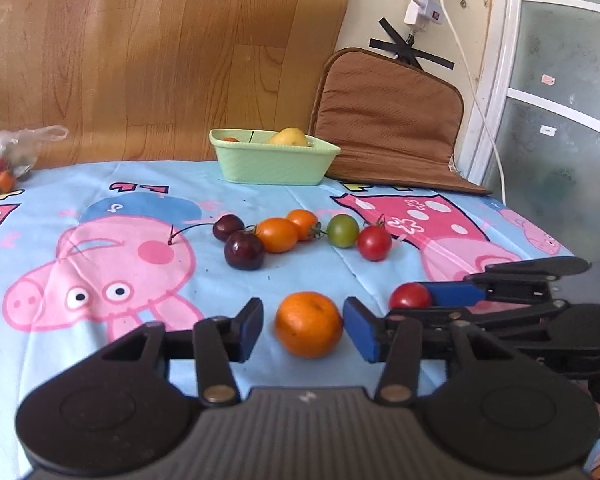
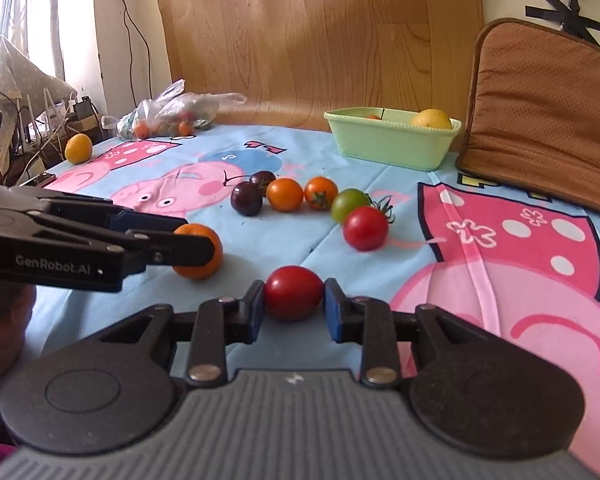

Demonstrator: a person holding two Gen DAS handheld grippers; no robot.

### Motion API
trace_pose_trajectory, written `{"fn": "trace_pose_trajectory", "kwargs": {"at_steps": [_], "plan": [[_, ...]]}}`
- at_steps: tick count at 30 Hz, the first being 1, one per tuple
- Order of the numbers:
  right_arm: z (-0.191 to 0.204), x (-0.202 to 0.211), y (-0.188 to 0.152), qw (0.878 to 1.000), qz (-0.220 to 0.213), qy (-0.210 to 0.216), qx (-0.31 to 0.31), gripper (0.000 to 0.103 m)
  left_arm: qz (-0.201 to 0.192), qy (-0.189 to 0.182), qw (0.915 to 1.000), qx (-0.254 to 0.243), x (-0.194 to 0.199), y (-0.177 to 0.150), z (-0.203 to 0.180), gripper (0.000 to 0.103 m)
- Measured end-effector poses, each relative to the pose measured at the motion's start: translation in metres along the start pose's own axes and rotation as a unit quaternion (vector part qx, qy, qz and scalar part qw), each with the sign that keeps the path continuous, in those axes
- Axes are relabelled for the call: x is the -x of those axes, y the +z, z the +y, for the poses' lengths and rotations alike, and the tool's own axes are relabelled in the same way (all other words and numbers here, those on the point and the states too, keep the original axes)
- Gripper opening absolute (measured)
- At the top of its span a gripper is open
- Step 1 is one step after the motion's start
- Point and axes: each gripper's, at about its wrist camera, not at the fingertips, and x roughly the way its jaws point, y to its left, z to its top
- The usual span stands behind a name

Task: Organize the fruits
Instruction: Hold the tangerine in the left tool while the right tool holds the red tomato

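Orange [image 1: 309, 324] between left gripper [image 1: 303, 327] pads, untouched

Left wrist view low over the cartoon tablecloth [image 1: 100, 208], looking along its fingers at close range toward the green basket [image 1: 274, 162] at upper centre, right wrist view likewise low and close, basket [image 2: 392, 142] at upper right, both sharing the row of small fruits [image 1: 300, 232] mid-frame, each catching the other gripper at its edge
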Motion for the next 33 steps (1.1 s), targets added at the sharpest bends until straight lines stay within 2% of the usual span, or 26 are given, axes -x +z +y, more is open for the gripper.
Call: {"fn": "trace_pose_trajectory", "kwargs": {"at_steps": [5, 13, 17, 25, 33], "plan": [[0.007, 0.000, 0.000, 1.000, 0.003, -0.003, 0.016, 0.044, 0.004, 0.004, 0.9998, 0.021, -0.002, 0.000, 0.008, 0.058], [0.009, -0.002, 0.000, 1.000, 0.003, -0.014, 0.019, 0.045, 0.005, 0.003, 0.9997, 0.024, -0.002, -0.002, 0.008, 0.060], [0.011, -0.002, -0.001, 1.000, 0.002, -0.021, 0.017, 0.045, 0.008, 0.008, 0.9996, 0.026, -0.003, -0.002, 0.008, 0.064], [0.011, 0.001, -0.002, 0.999, -0.002, -0.036, -0.001, 0.045, 0.004, 0.011, 0.9996, 0.028, -0.001, -0.003, 0.009, 0.064], [0.005, 0.004, -0.003, 0.998, -0.008, -0.048, -0.032, 0.045, 0.007, 0.018, 0.9989, 0.042, -0.001, -0.003, 0.014, 0.073]]}}
